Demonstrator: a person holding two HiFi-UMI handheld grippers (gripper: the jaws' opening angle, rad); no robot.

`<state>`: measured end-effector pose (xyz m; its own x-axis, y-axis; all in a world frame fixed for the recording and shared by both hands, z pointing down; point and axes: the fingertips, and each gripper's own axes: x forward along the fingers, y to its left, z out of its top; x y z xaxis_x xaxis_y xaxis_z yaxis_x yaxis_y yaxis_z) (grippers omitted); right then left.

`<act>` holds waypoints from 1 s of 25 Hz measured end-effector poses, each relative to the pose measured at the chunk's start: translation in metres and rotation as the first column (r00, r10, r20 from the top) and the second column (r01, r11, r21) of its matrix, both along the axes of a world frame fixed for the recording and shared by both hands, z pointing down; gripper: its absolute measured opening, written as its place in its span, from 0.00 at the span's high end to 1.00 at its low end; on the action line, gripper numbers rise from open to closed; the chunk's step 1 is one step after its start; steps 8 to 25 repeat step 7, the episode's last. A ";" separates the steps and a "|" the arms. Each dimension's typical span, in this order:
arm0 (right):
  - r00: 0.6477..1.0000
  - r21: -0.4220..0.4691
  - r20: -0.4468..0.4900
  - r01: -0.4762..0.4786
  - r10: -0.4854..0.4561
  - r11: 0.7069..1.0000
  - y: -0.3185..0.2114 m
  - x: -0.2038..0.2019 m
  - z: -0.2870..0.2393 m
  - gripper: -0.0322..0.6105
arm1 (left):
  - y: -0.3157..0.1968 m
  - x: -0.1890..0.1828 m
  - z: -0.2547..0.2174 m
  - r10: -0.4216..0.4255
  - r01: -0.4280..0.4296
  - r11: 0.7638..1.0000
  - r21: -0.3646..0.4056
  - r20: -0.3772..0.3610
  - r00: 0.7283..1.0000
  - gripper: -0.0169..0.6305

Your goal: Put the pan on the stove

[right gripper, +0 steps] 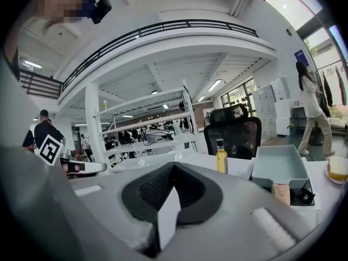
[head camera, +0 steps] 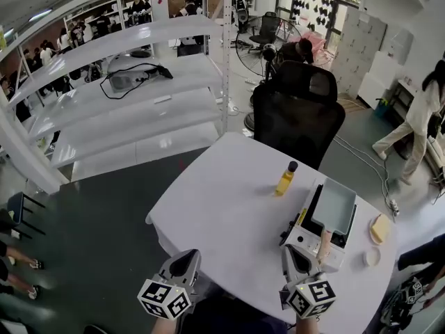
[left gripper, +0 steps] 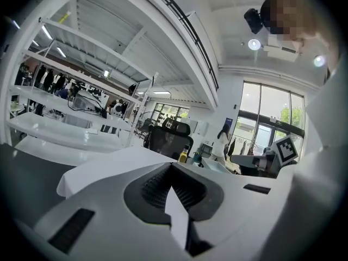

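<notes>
Head view: white table [head camera: 222, 207] with a white portable stove [head camera: 304, 236] near its right edge. The pan [head camera: 336, 206], square and pale blue-grey, sits on the stove's black top. Its wooden handle [head camera: 325, 244] points toward the near side. A bottle of yellow oil [head camera: 286, 178] stands upright just left of the stove, apart from it. Right of the stove lie a yellow block [head camera: 379, 228] and a small white dish [head camera: 372, 257]. A black office chair [head camera: 299, 113] stands at the table's far side.

Left gripper [head camera: 188, 257]: at the near edge of the table, well apart from the stove. Left gripper view: jaws pressed together, nothing between them.

Right gripper [head camera: 293, 252]: near the stove's near-left corner, just left of the handle. I see no contact with the handle. Right gripper view: jaws likewise pressed together and empty. There the pan [right gripper: 280, 165] and its handle lie to the right of the jaw line, and the bottle stands beyond the tips.
</notes>
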<state>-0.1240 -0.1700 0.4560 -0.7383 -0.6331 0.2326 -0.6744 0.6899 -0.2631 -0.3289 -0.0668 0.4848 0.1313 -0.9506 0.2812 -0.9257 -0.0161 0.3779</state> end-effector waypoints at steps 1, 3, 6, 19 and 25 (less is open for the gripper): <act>1.000 0.004 -0.001 -0.004 0.004 1.000 0.000 -0.001 -0.001 0.95 | 0.000 -0.001 0.000 0.002 -0.002 1.000 0.001 0.001 1.000 0.96; 1.000 0.011 0.000 -0.010 0.010 1.000 0.001 -0.003 -0.003 0.95 | -0.001 -0.006 0.001 0.000 0.000 1.000 0.001 0.002 1.000 0.96; 1.000 0.014 0.000 -0.018 0.018 1.000 0.003 -0.006 -0.002 0.95 | 0.001 -0.011 0.004 -0.002 0.002 1.000 -0.002 -0.004 1.000 0.96; 1.000 0.014 0.000 -0.022 0.022 1.000 0.004 -0.006 -0.002 0.95 | 0.002 -0.013 0.006 -0.003 0.003 1.000 -0.003 -0.006 1.000 0.96; 1.000 0.014 0.000 -0.022 0.022 1.000 0.004 -0.006 -0.002 0.95 | 0.002 -0.013 0.006 -0.003 0.003 1.000 -0.003 -0.006 1.000 0.96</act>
